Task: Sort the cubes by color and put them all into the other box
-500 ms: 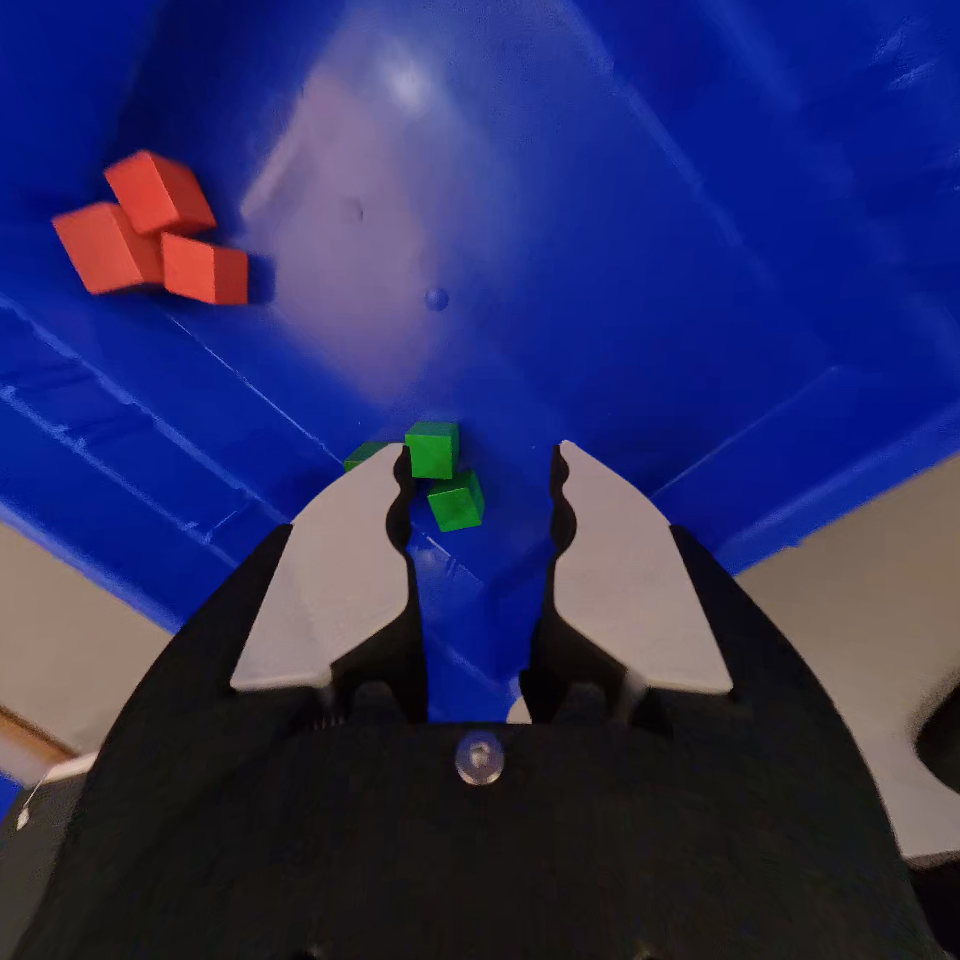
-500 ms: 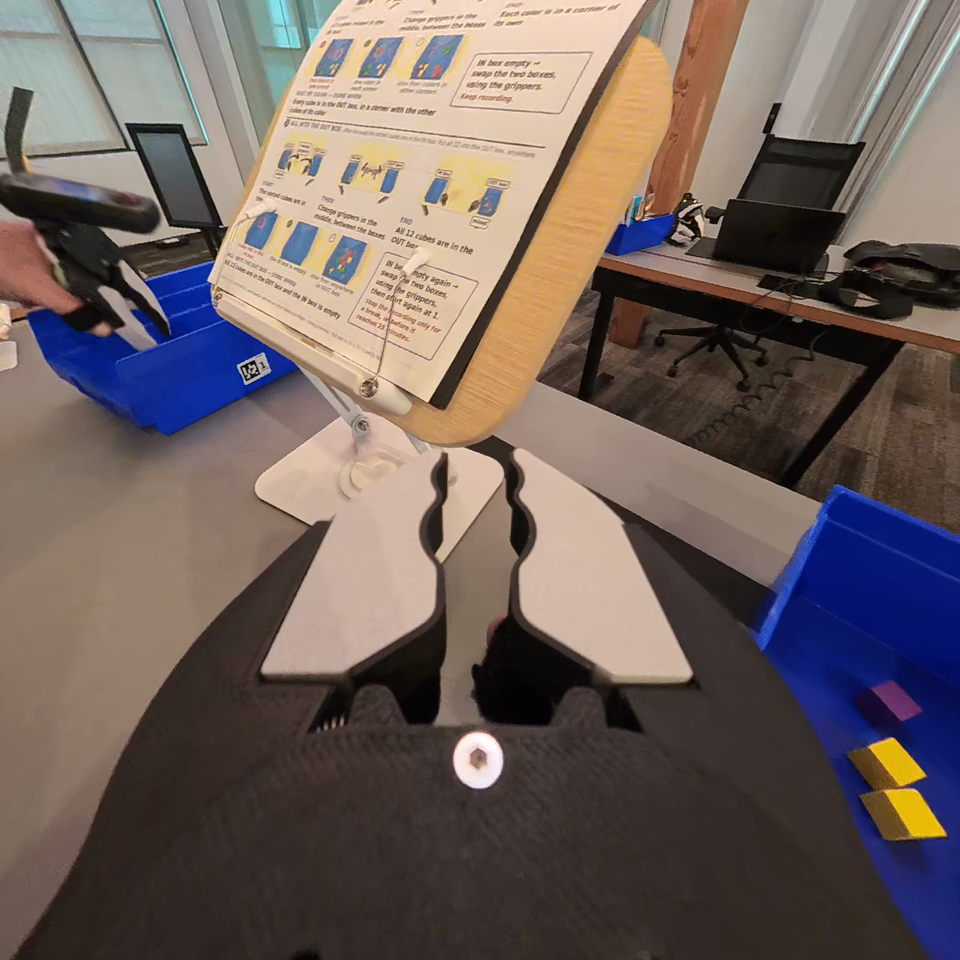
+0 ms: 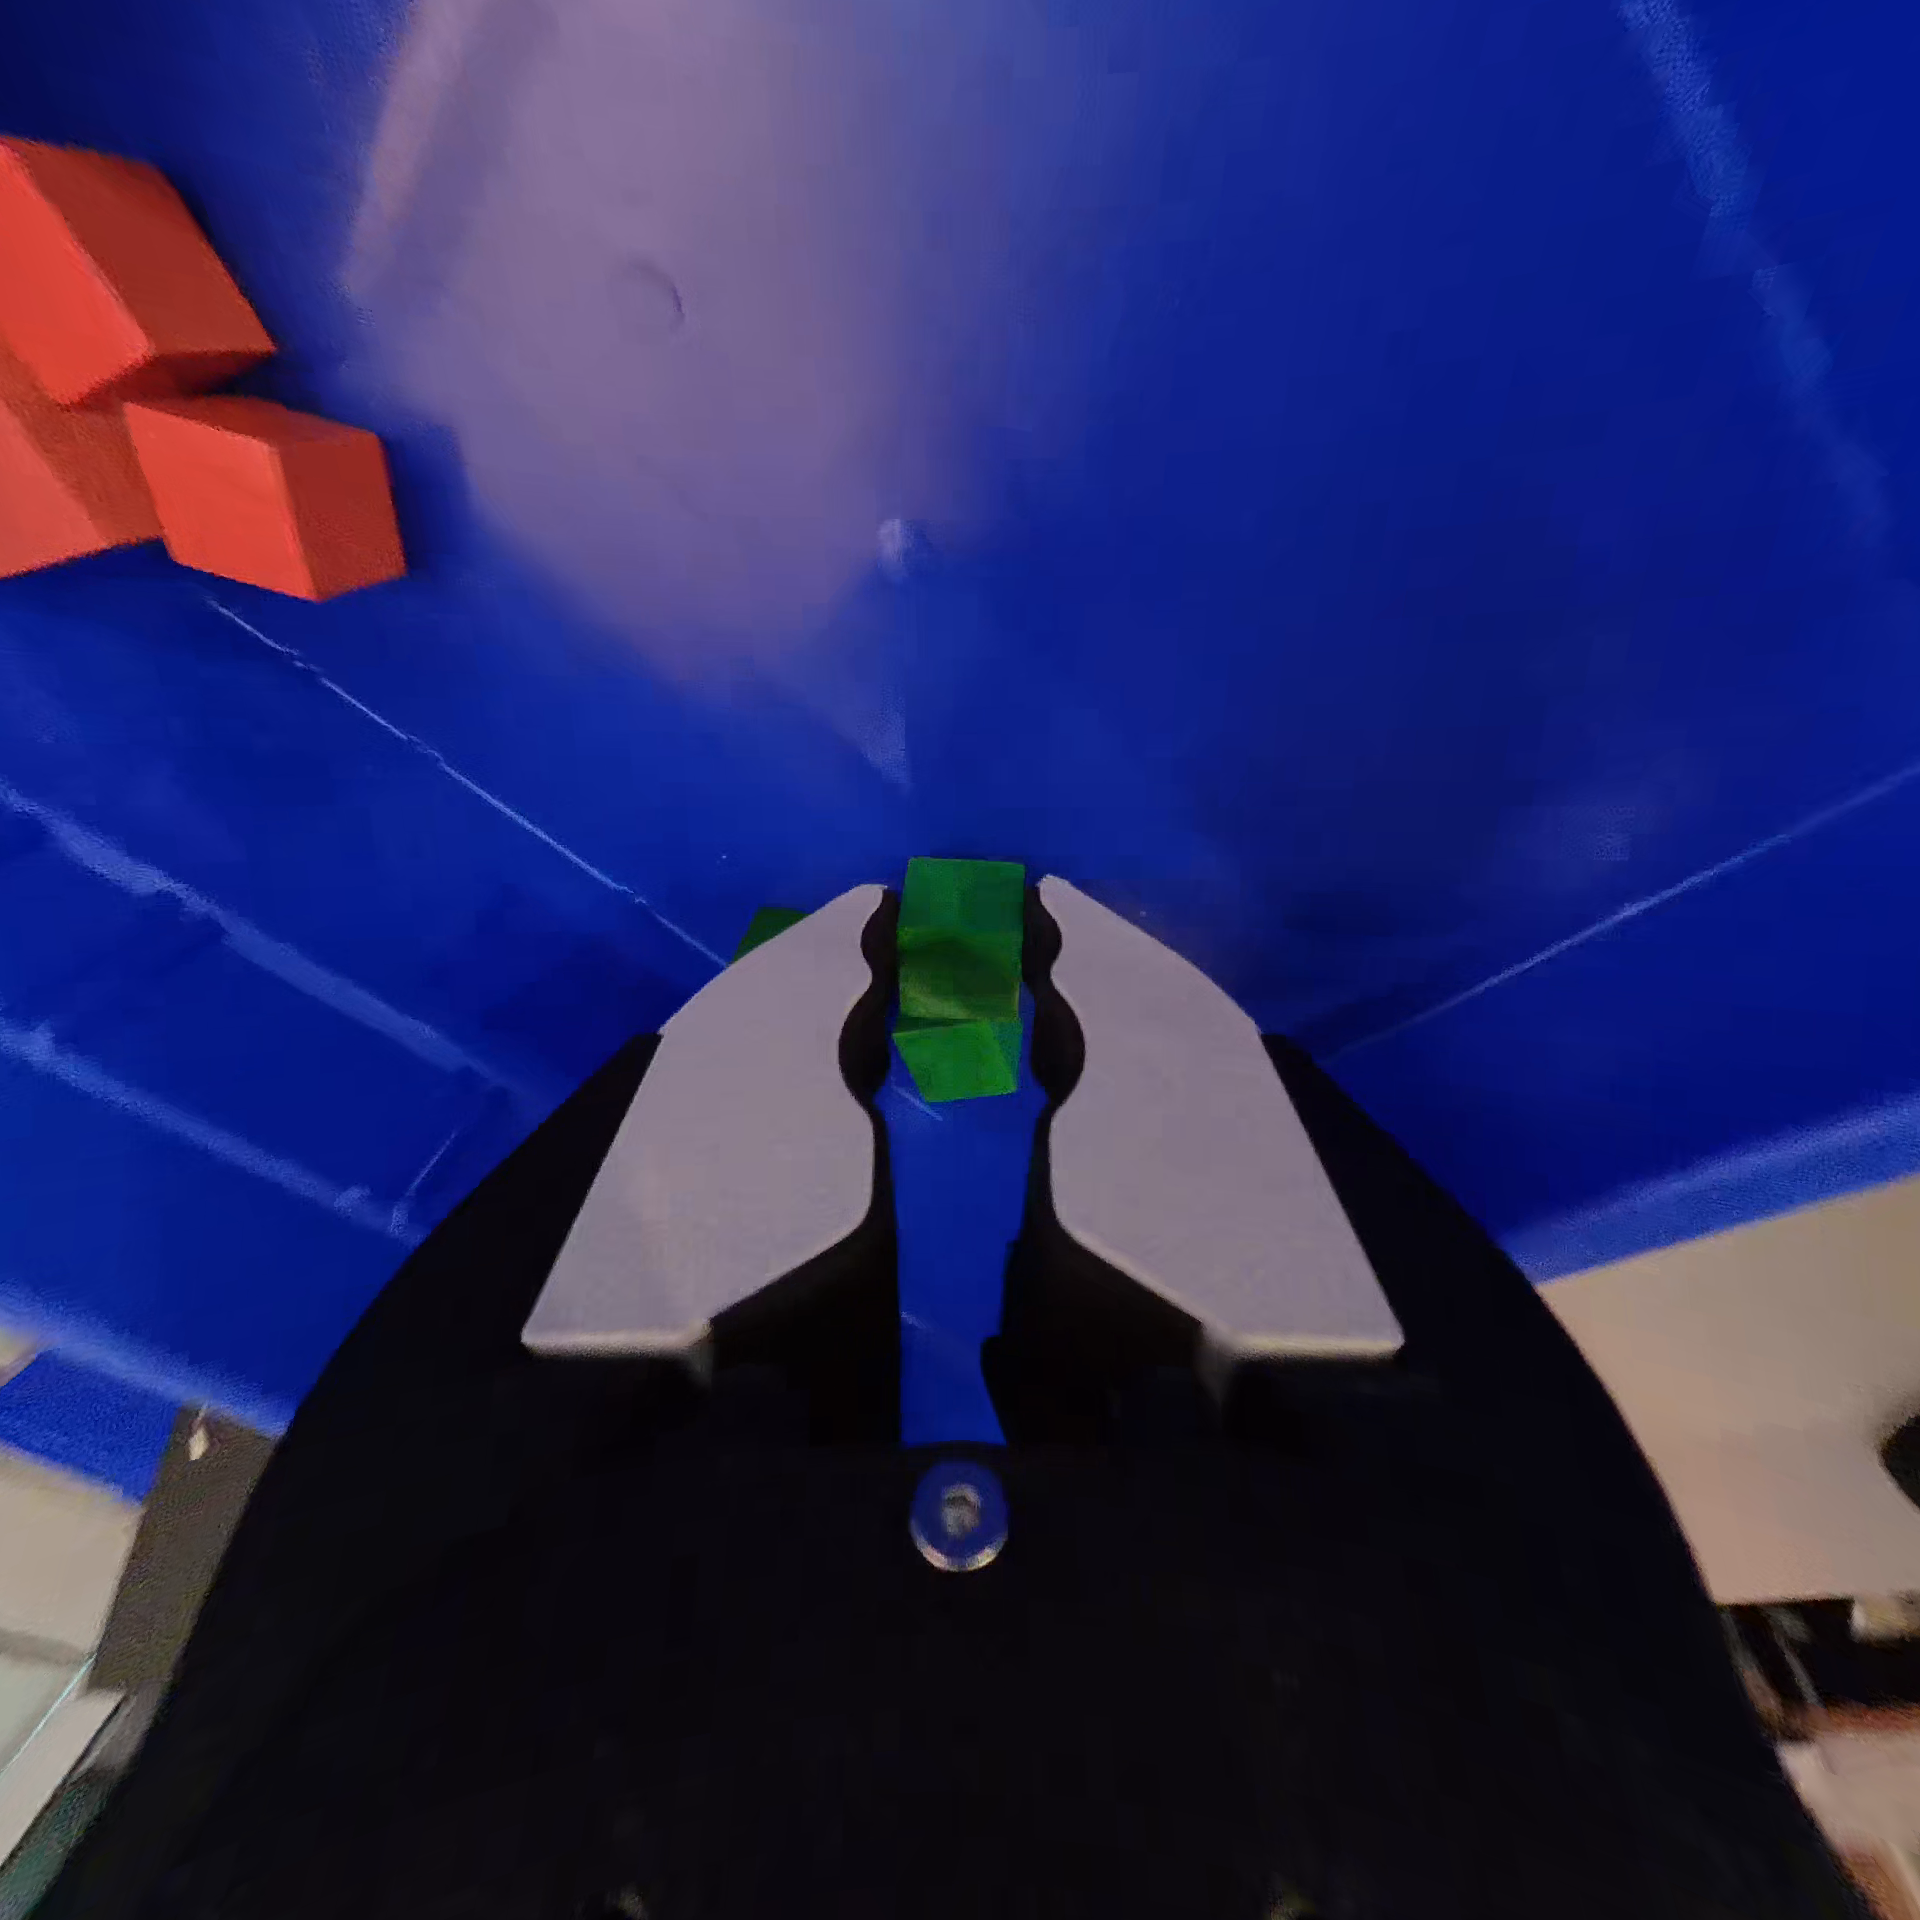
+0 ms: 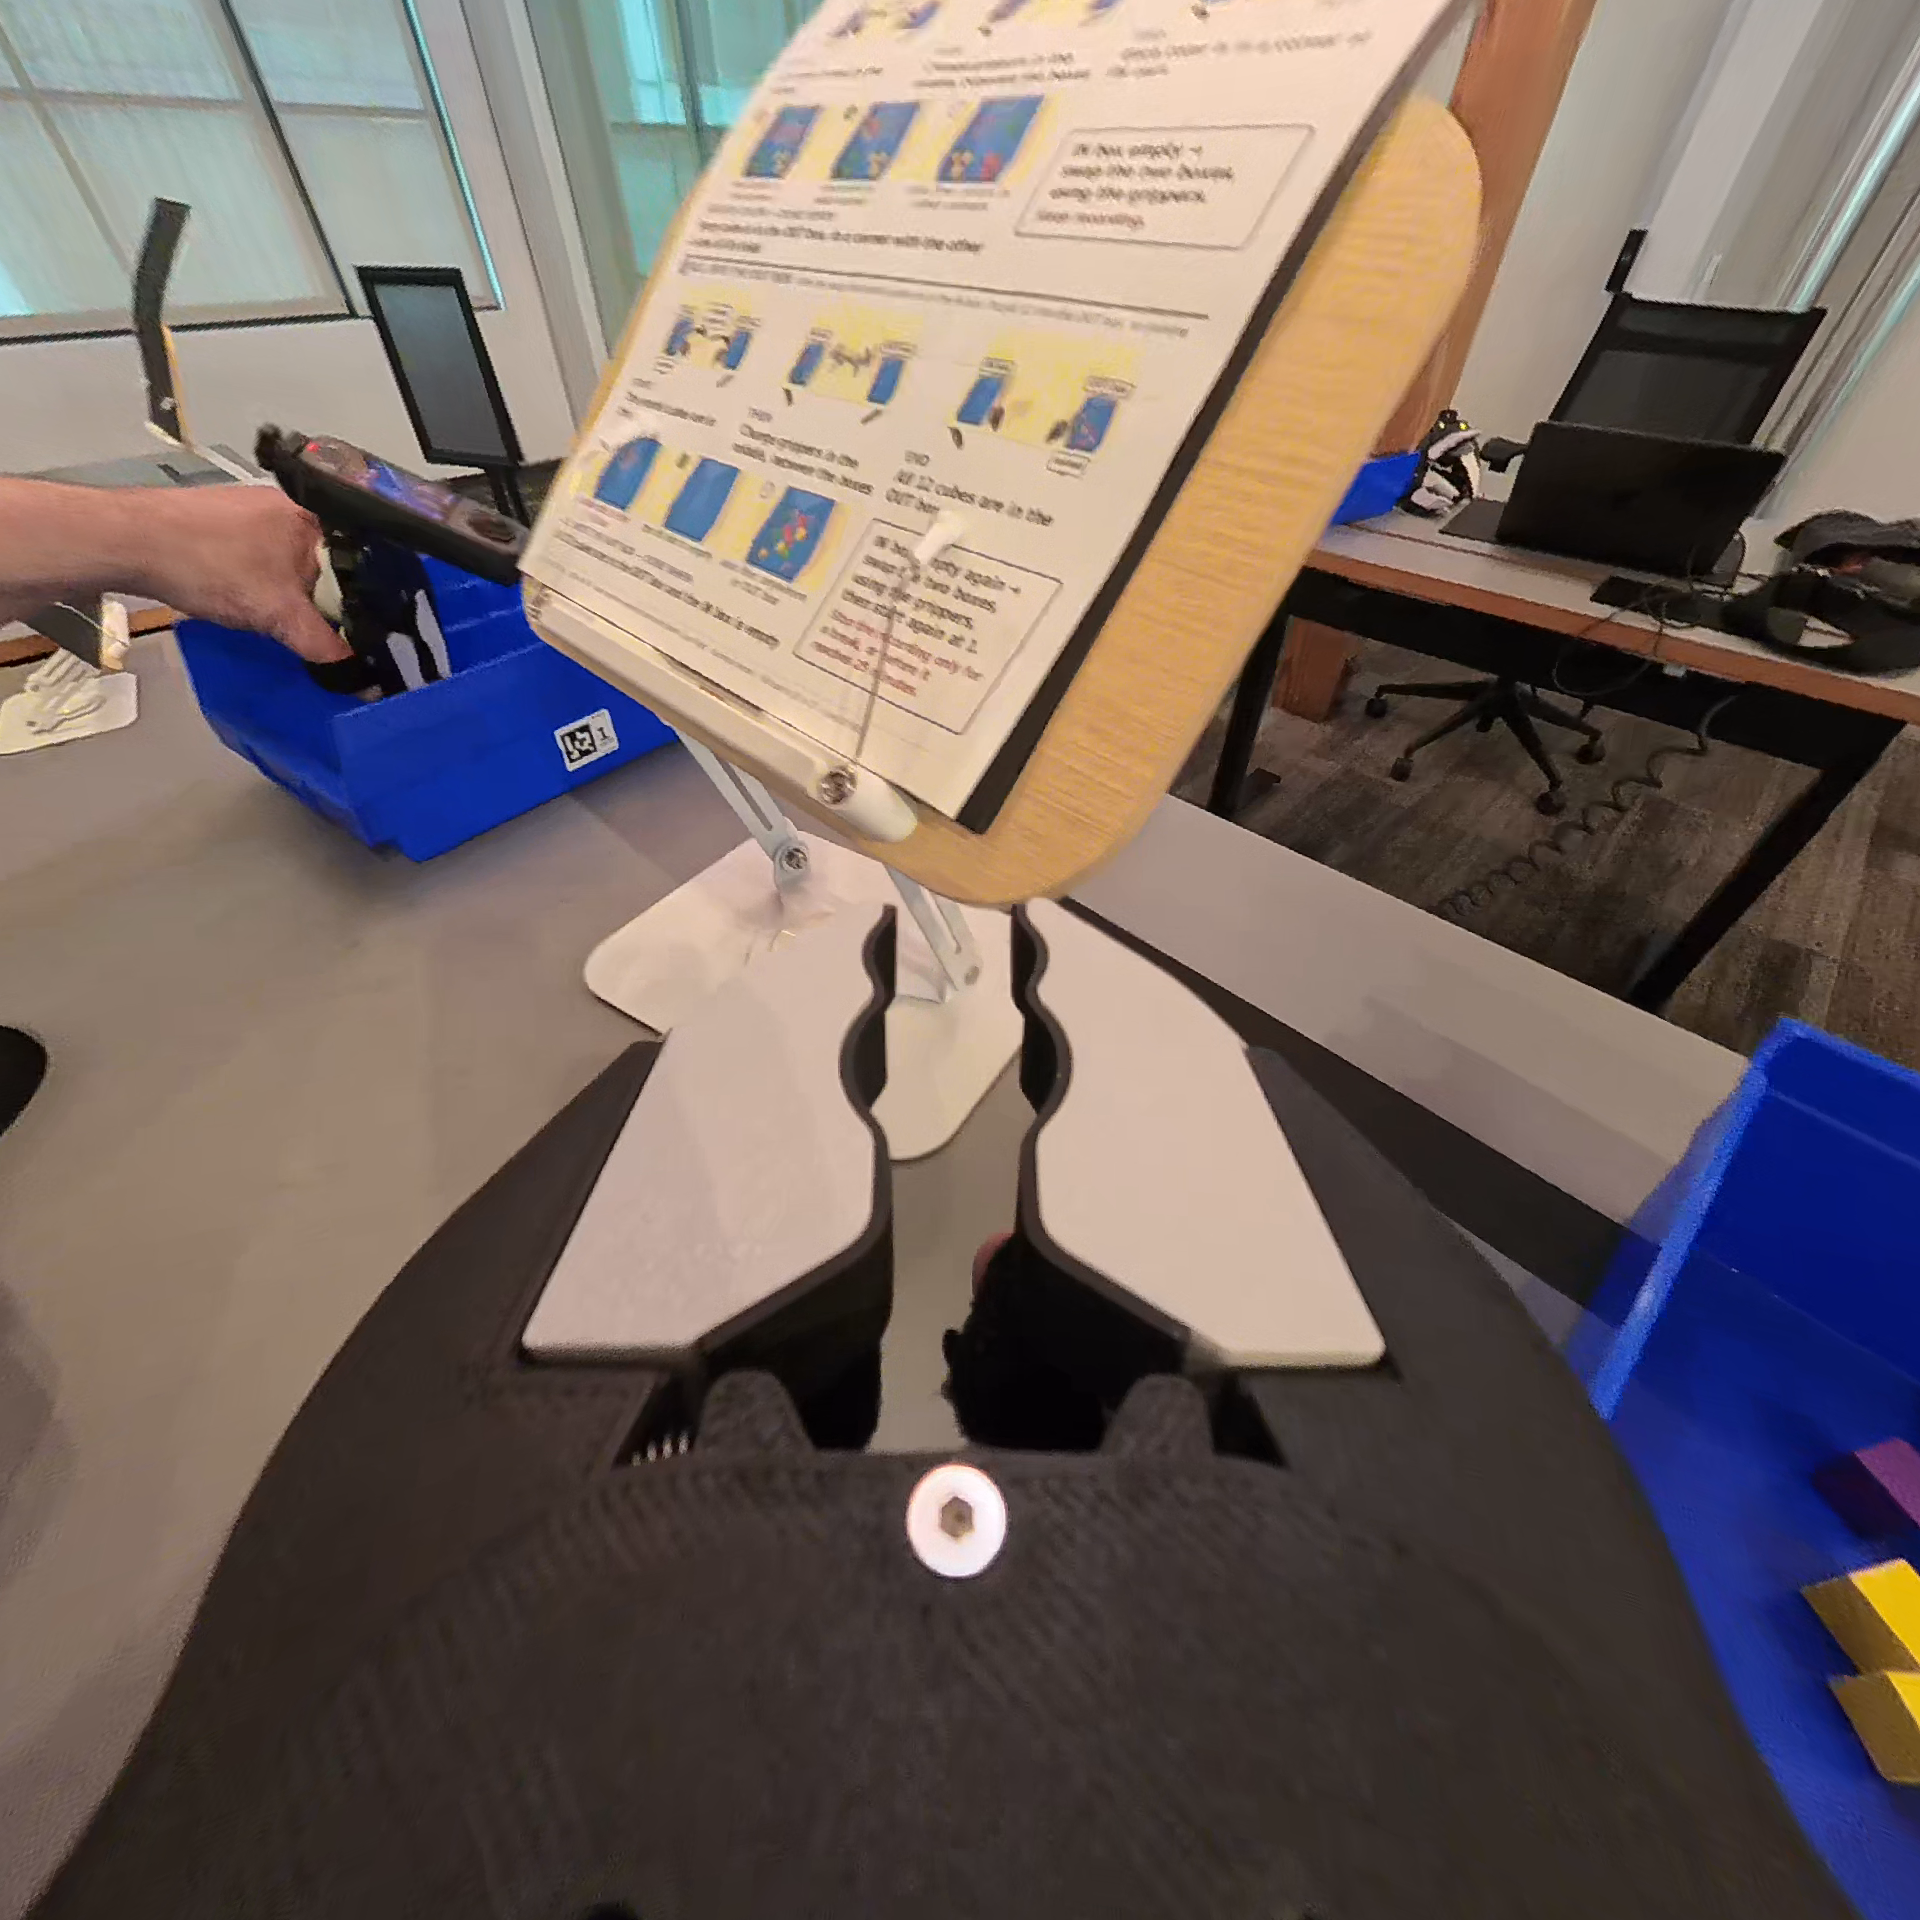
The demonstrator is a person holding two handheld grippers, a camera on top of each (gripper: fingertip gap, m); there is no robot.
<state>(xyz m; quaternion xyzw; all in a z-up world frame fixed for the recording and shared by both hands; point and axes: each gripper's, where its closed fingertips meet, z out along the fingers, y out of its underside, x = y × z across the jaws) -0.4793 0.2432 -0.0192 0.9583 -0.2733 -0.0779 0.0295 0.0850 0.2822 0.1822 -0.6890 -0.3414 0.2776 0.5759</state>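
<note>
Left gripper was down inside a blue box, at the lower centre of its own view. Its fingers were pinched on a green cube, pads against both sides. A second green cube sat just below it in the frame, between the fingers further back; whether the pads touched that one, can't tell. A sliver of a third green cube showed past the left fingertip. Red cubes were clustered at the upper left, touching each other.

Right gripper was over the grey table, lower centre of its view, fingers slightly apart with nothing between them. A document stand with a printed sheet filled upper centre. A second blue box was at right edge, holding a purple cube and yellow cubes. At upper left, a hand held the left gripper in the far blue box
</note>
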